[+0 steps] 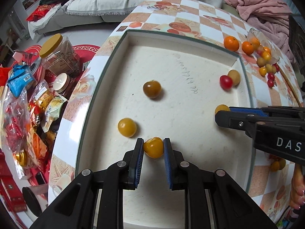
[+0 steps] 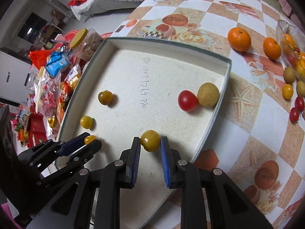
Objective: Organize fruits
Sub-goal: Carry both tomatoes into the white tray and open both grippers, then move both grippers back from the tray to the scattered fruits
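1. Currently both grippers hold small yellow fruit over a shallow white tray on the tabletop.
2. Left gripper: fingers narrow, pinching a yellow fruit near the tray's near edge. It could squeeze out and roll.
3. Right gripper: fingers narrow around another yellow fruit near the tray's right edge. Released carelessly, it may roll against the red tomato.
4. More fruit lies loose near the tabletop's far right edge.

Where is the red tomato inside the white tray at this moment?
The red tomato lies in the tray near its right wall, touching a tan round fruit on its right. In the left wrist view it sits at the far right.
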